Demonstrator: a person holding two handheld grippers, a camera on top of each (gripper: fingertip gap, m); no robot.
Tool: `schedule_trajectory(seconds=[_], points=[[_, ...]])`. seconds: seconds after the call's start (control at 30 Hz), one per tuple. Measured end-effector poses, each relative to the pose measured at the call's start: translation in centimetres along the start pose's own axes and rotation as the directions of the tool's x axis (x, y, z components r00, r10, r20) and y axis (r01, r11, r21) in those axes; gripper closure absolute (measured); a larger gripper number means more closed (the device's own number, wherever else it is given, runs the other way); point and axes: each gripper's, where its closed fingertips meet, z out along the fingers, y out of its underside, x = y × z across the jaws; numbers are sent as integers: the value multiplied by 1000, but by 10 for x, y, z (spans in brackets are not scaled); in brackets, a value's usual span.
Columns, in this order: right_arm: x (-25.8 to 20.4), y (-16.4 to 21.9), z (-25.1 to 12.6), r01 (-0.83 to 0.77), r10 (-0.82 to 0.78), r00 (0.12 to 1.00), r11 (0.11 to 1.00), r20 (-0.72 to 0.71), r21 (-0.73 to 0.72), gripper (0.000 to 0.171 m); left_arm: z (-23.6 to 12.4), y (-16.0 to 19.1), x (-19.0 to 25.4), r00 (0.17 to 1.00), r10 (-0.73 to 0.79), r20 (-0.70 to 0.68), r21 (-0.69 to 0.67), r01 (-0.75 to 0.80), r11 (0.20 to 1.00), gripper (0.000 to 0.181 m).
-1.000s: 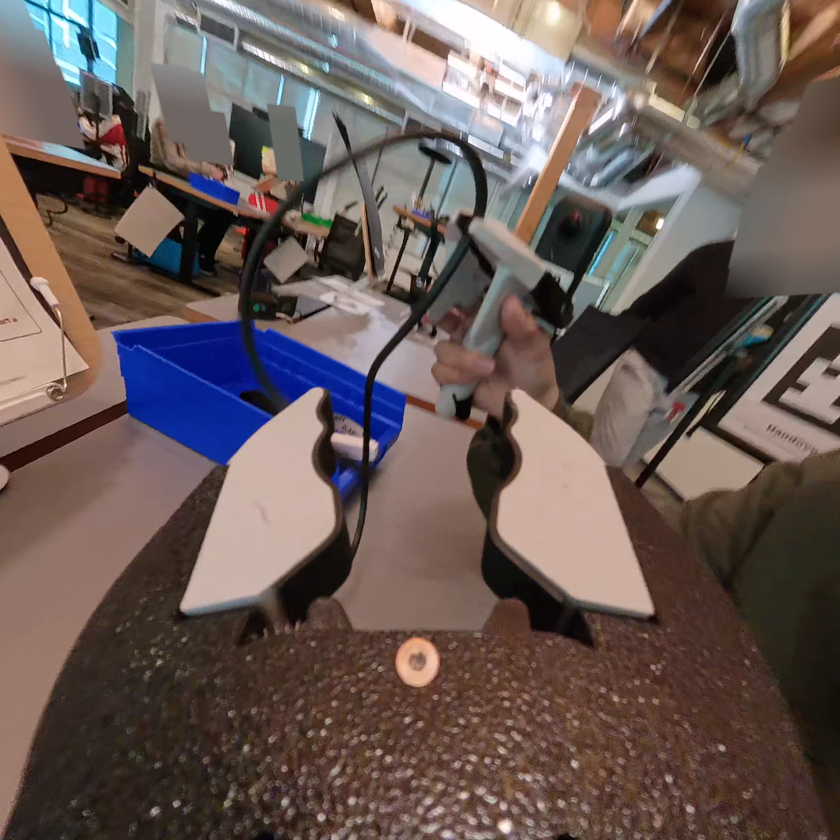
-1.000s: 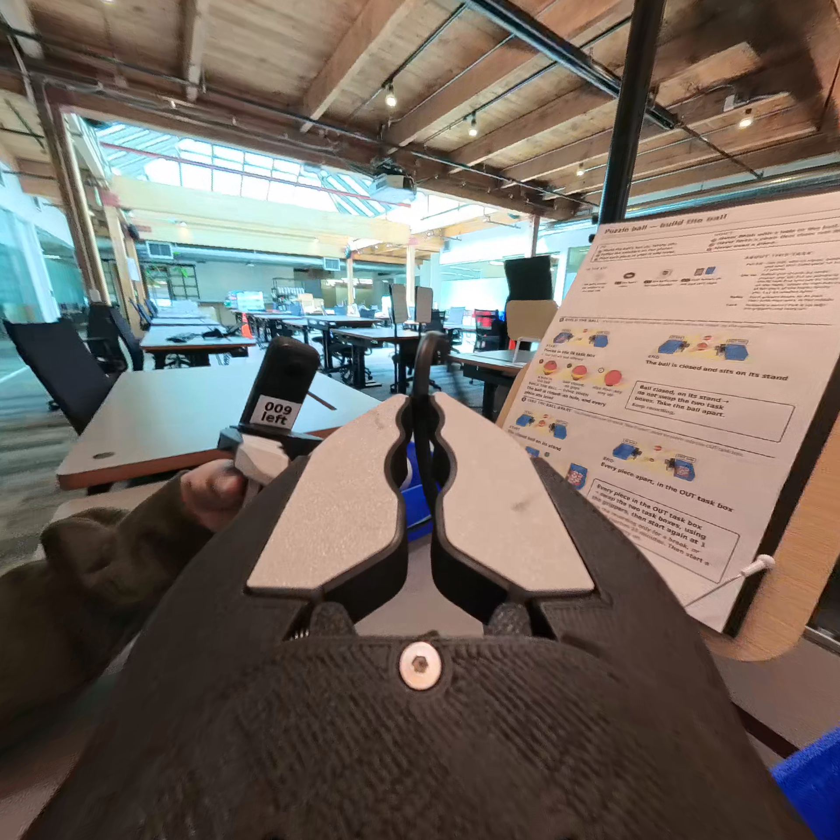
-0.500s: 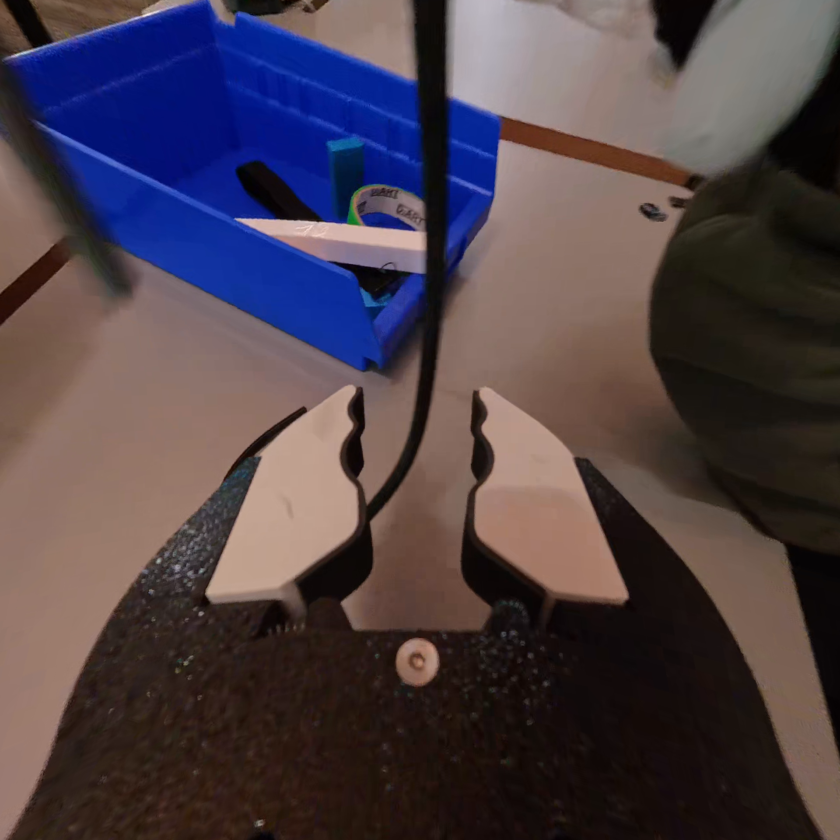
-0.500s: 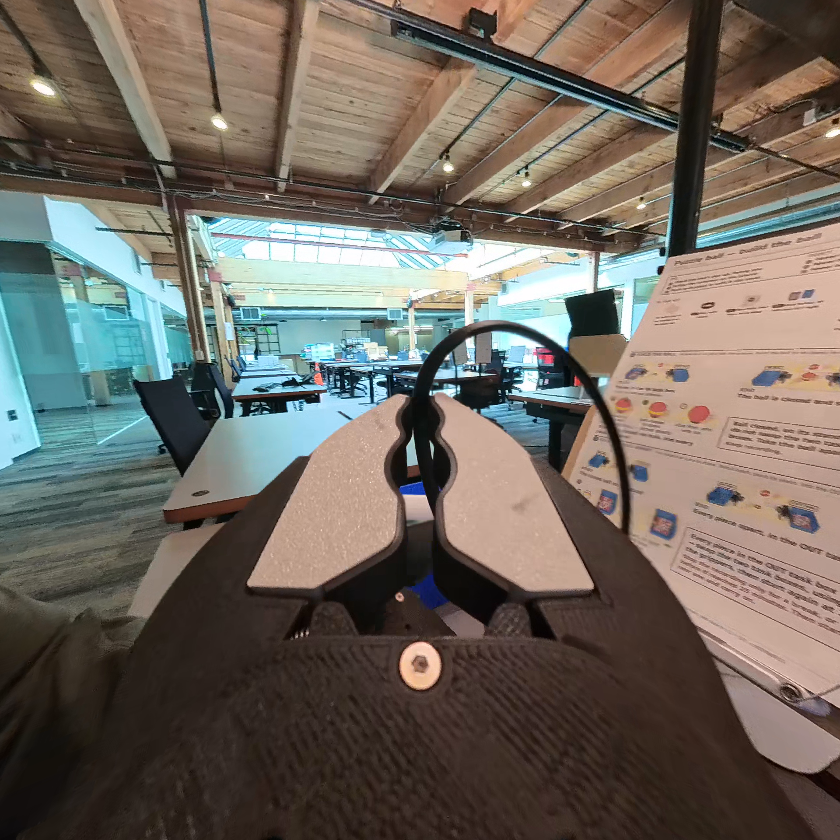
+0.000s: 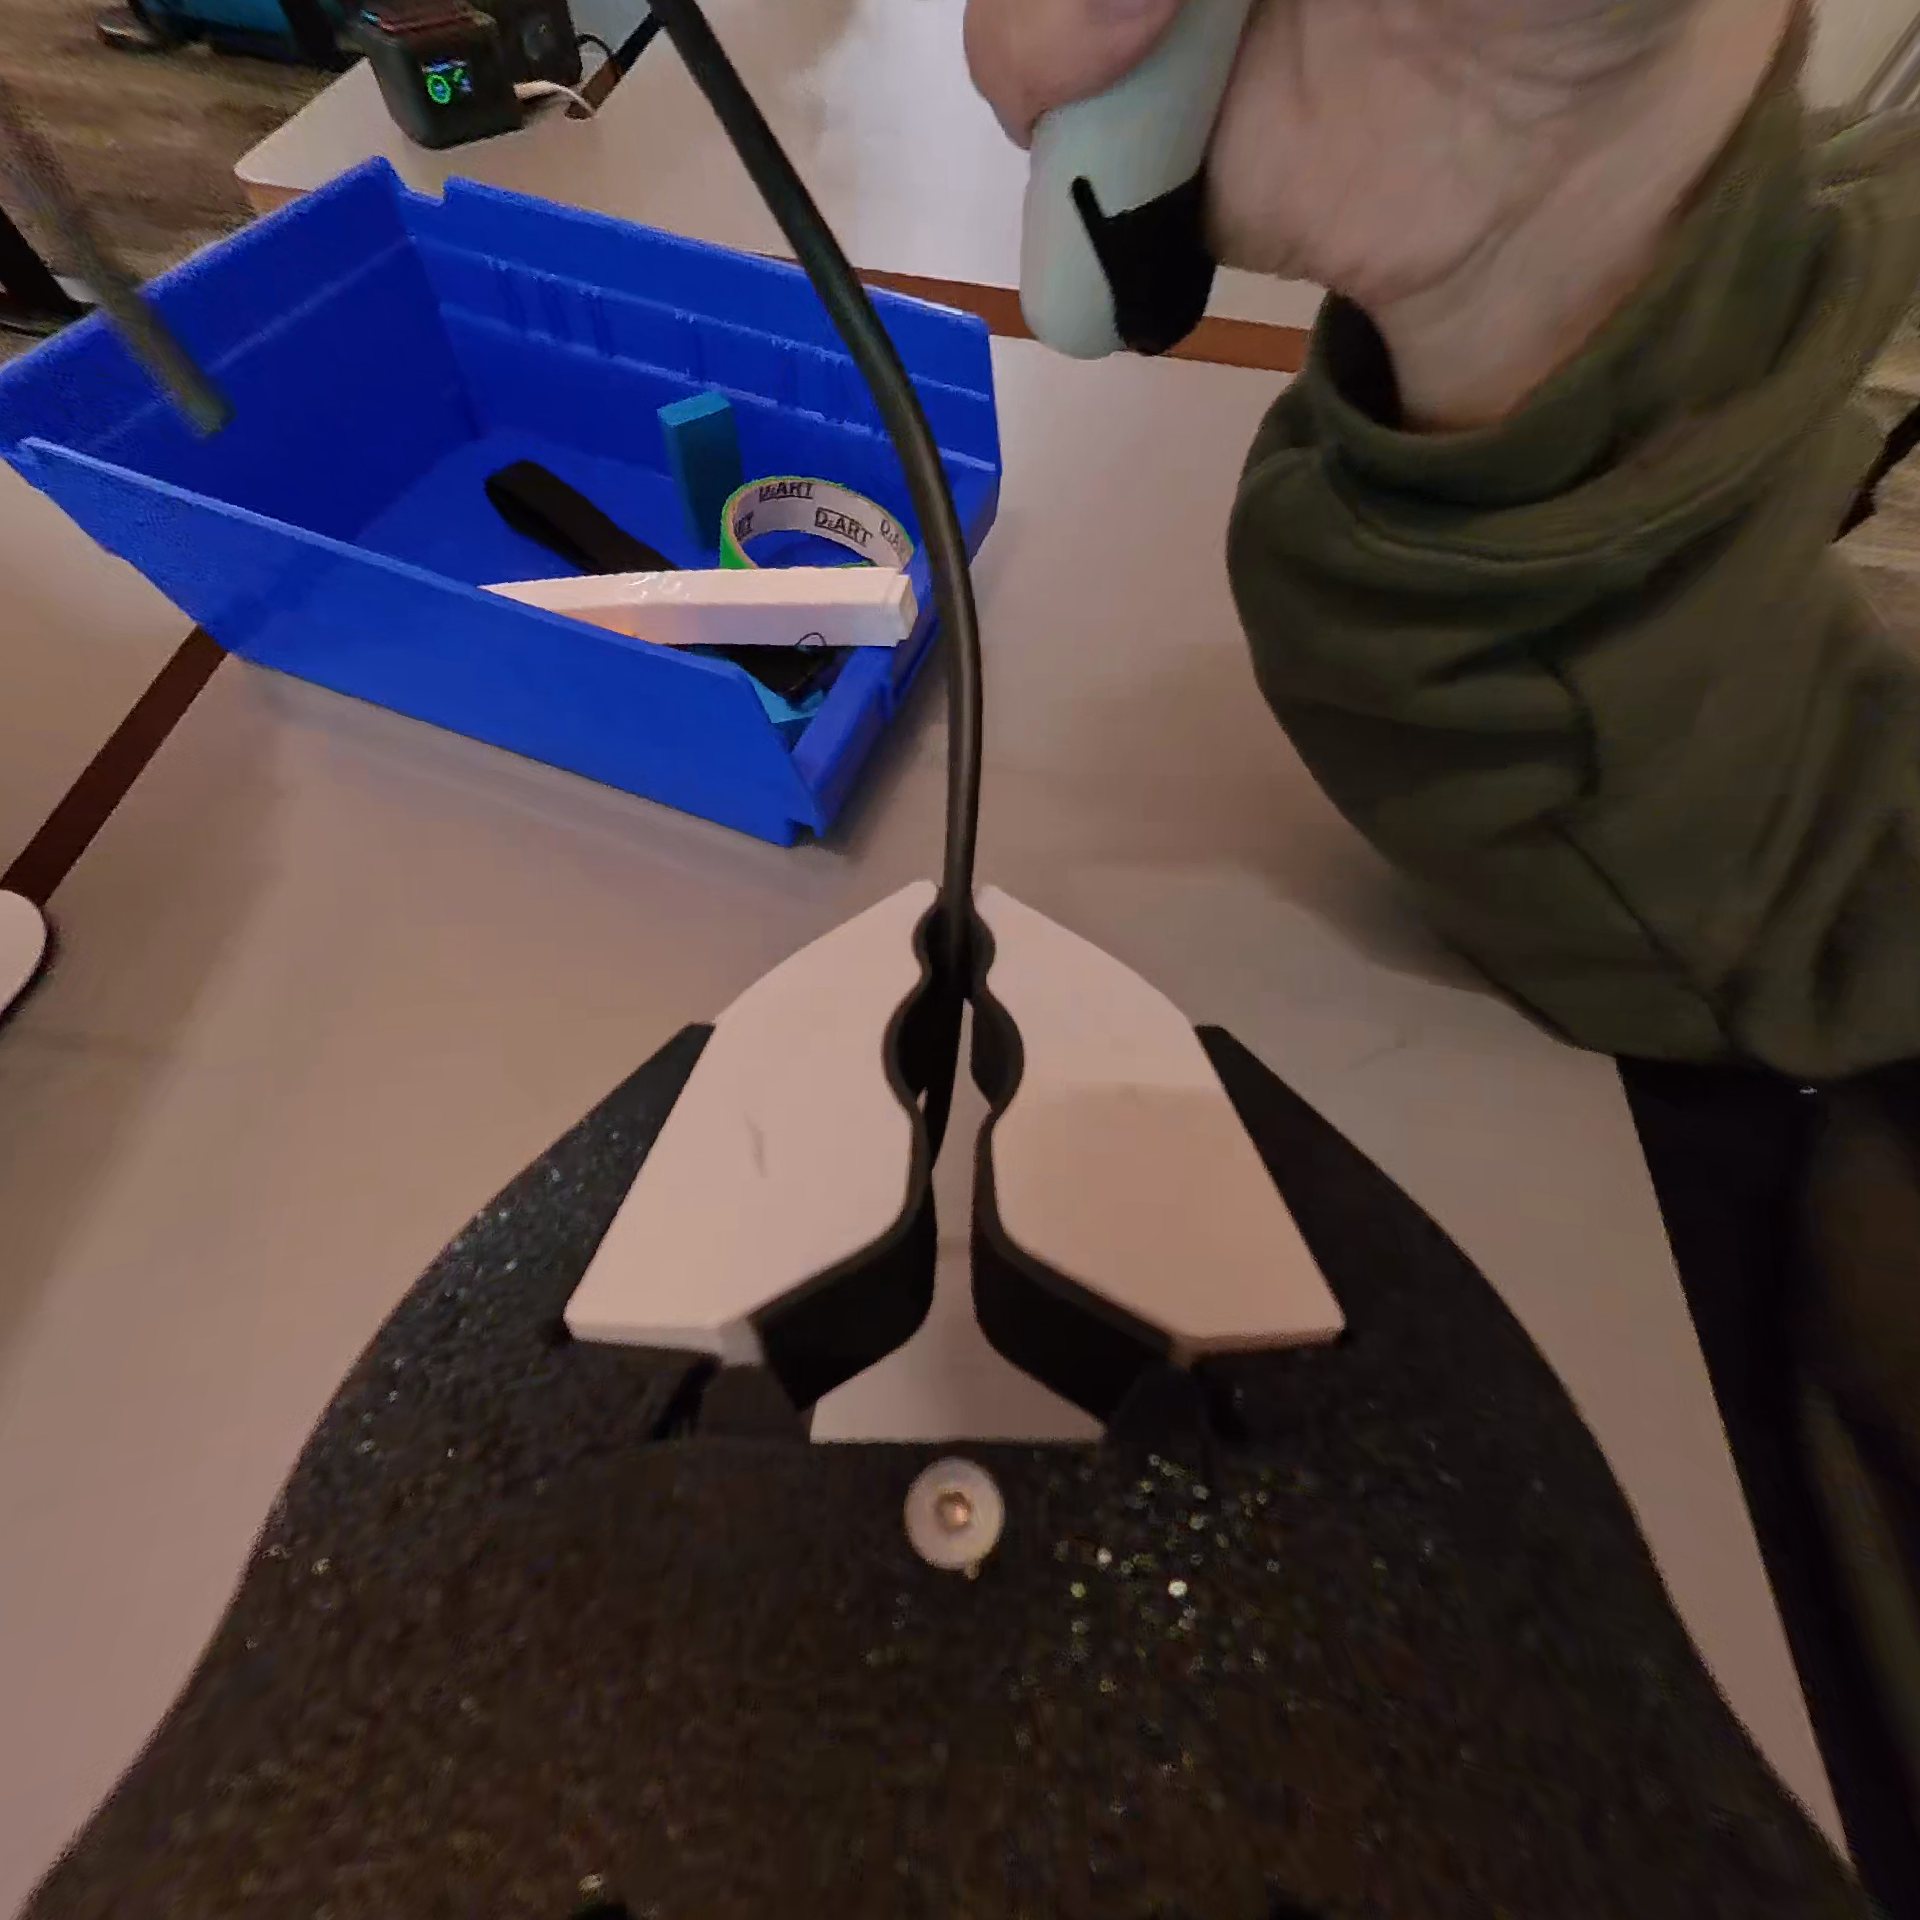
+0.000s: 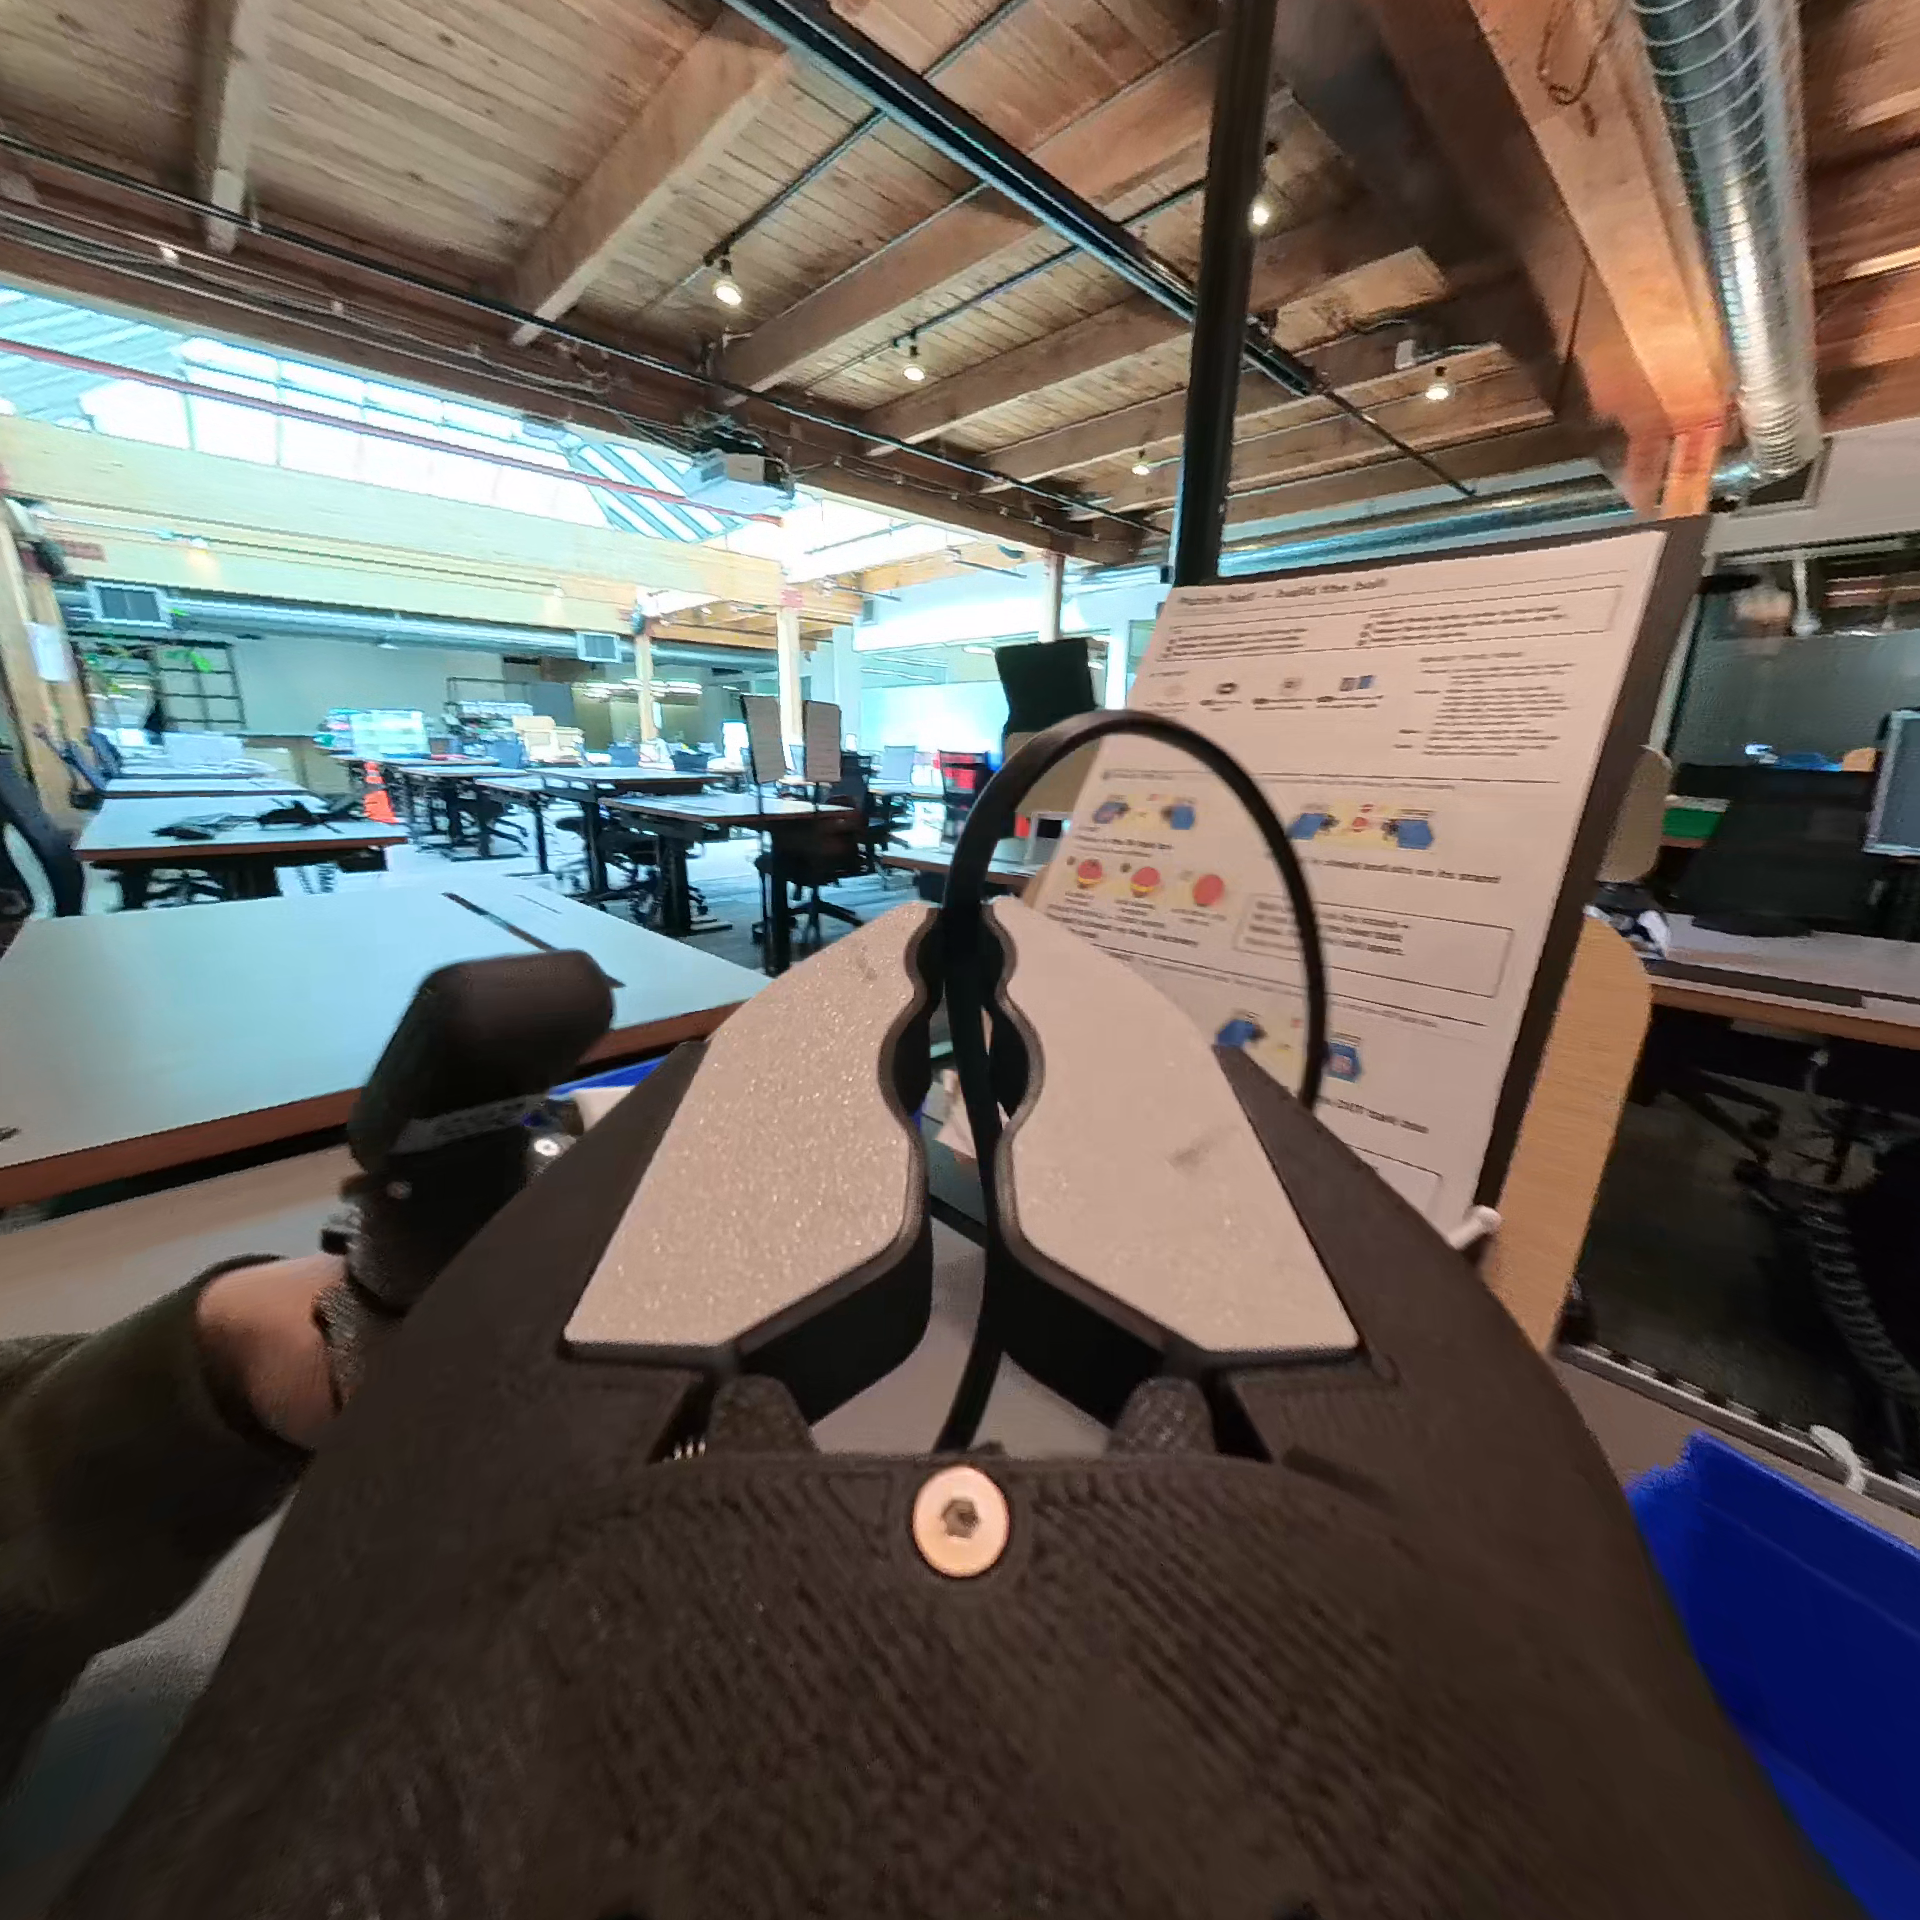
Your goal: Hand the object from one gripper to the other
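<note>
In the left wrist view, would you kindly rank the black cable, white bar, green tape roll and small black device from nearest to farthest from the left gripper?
1. Black cable, clamped in the left gripper.
2. White bar, front of bin.
3. Green tape roll, behind the bar.
4. Small black device, far table.

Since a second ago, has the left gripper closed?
Yes. The left gripper was open; now it is shut on the black cable, nearer the blue bin.
</note>
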Motion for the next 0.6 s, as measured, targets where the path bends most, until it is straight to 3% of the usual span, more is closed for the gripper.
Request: schedule_trajectory(seconds=[0.13, 0.27, 0.4, 0.53, 0.6], points=[[16, 13, -2, 53, -59, 995, 996, -77, -76, 166, -9, -8, 0, 1000, -13, 6, 27, 13, 1000, 181], [22, 47, 3, 129, -157, 984, 954, -85, -271, 166, -34, -31, 3, 999, -25, 42, 117, 20, 993, 181], [8, 102, 0, 121, -105, 993, 841, 60, -527, 163, -79, -59, -7, 982, -107, 155, 289, 58, 956, 181], [-6, 130, -8, 111, -19, 989, 763, 150, -637, 155, -103, -54, -19, 957, -142, 255, 277, 68, 958, 181], [-17, 138, -18, 113, 44, 977, 726, 209, -678, 138, -108, -53, -22, 952, -147, 267, 279, 70, 958, 181]])
